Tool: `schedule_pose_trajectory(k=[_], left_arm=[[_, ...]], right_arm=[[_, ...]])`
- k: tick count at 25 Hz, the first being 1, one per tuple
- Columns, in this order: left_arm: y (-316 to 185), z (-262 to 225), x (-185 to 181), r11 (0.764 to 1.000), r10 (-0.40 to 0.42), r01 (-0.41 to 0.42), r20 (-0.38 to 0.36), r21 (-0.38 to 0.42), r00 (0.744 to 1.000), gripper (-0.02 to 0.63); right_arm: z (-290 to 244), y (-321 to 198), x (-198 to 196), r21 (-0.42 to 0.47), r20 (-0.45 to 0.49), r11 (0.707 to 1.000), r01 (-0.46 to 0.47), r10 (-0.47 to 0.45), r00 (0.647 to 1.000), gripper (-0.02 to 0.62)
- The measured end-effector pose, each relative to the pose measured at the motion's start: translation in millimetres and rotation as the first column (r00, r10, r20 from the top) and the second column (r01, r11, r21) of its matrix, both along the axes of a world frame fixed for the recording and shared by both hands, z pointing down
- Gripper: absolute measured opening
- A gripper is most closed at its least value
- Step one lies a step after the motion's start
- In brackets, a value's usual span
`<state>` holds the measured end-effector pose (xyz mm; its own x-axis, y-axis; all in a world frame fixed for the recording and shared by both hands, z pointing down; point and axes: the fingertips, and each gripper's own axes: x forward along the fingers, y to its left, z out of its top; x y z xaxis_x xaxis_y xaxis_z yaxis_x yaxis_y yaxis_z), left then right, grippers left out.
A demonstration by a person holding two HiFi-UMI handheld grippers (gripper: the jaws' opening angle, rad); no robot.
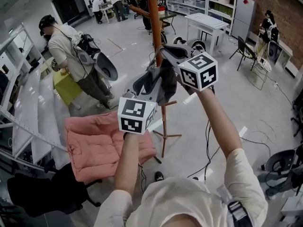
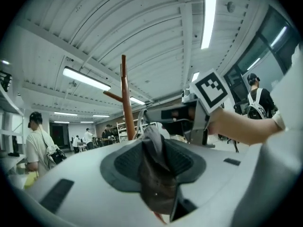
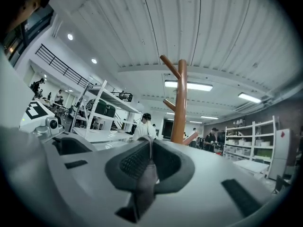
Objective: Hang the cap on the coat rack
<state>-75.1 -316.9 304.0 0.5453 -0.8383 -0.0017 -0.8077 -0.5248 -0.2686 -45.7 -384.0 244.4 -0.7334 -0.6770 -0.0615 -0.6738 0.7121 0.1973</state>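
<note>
The dark grey cap [image 1: 160, 82] hangs bunched between my two grippers, right beside the brown wooden coat rack [image 1: 155, 18]. My right gripper [image 1: 163, 56] is shut on a thin fold of the cap [image 3: 147, 174], with the rack's pole [image 3: 181, 98] and pegs straight ahead. My left gripper [image 1: 146, 86] comes from below. Its jaws stand a little apart, and a thick fold of the cap [image 2: 156, 174] lies between them. The rack [image 2: 124, 98] rises just behind that fold, and the right gripper [image 2: 177, 115] reaches in from the right.
A pink jacket [image 1: 104, 145] lies over a chair at lower left. A person [image 1: 66, 46] with a backpack stands at the left by metal shelving [image 1: 21, 112]. White tables [image 1: 206, 20] stand behind; a black chair [image 1: 281, 167] and floor cables are at the right.
</note>
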Motion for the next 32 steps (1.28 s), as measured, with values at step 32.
schedule_pose_trajectory(k=[32], left_arm=[[-53,-114,43,0.990,0.073,-0.077,0.042,0.115,0.996,0.130]], right_arm=[[-79,-3,21,0.182,-0.180,0.975,-0.127,0.160,0.971,0.021]])
